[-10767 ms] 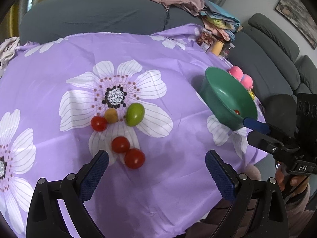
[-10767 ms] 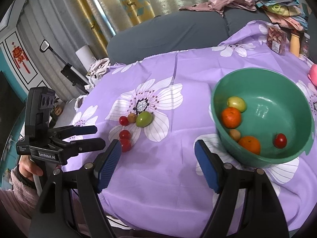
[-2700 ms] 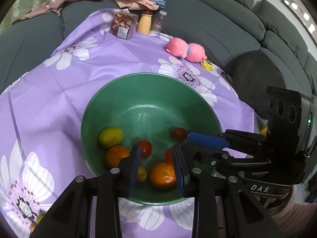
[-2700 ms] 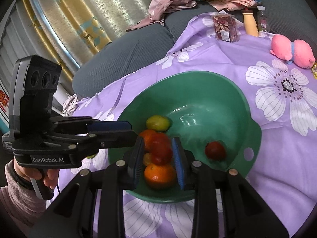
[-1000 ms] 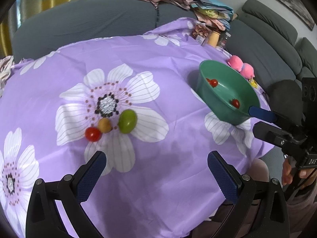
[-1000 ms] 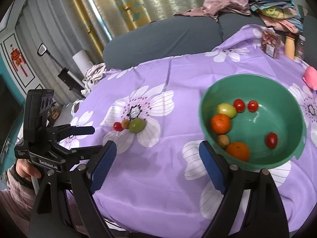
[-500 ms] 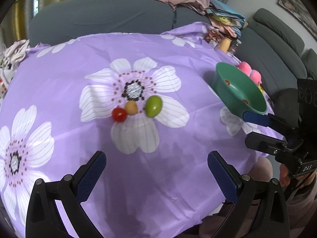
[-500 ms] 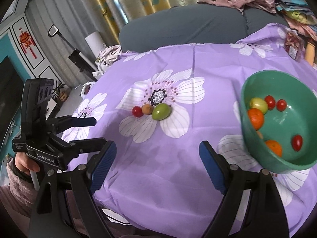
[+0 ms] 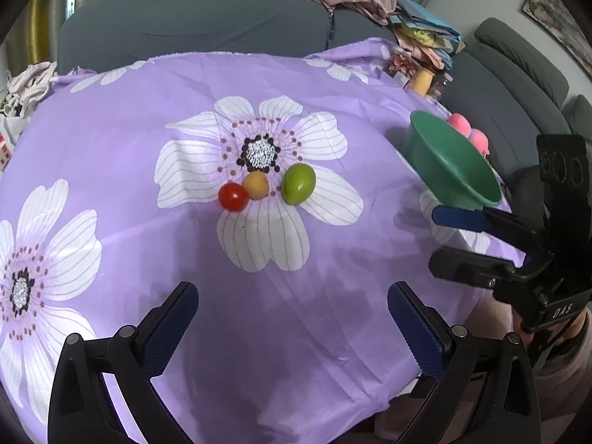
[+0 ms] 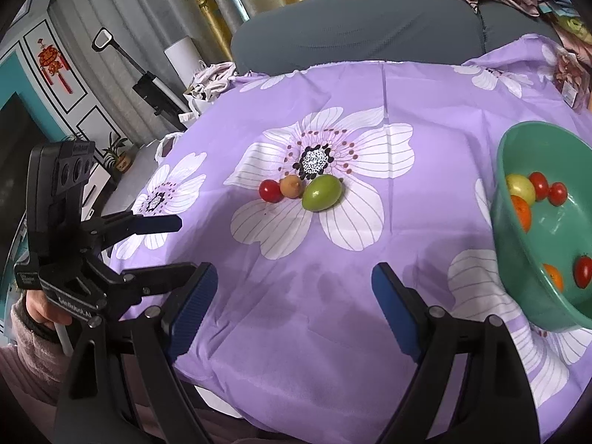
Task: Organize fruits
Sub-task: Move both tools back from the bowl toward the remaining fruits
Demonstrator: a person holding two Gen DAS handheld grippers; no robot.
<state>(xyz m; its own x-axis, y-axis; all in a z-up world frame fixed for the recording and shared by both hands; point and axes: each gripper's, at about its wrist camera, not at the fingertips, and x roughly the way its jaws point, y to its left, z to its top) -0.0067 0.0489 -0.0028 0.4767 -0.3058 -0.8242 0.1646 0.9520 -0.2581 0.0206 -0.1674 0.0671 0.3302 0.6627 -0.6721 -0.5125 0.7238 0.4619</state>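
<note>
**Kid:** Two red tomatoes have gone from the purple cloth since a while back, and now you have more red ones in the green bowl (image 10: 518, 259). Did you put them there?

**Helper:** It looks that way. You were both over the bowl a moment ago, and now you have swung back to face the fruit on the surface (image 9: 111, 148).

**Kid:** What is left?

**Helper:** Going left to right, three fruits sit in a row on the white flower: a red tomato (image 9: 233, 196), a small orange fruit (image 9: 256, 184) touching it, and a green fruit (image 9: 299, 184) just beside that. I think you are more than halfway done.

**Kid:** And your hands?

**Helper:** Your left gripper (image 9: 292, 327) tilts down at the cloth, near the table edge, with its jaws spread wide and nothing in them. Your right gripper (image 10: 294, 305) does the same, jaws wide and empty. The bowl sits far to the right, well apart from the three fruits.
</note>
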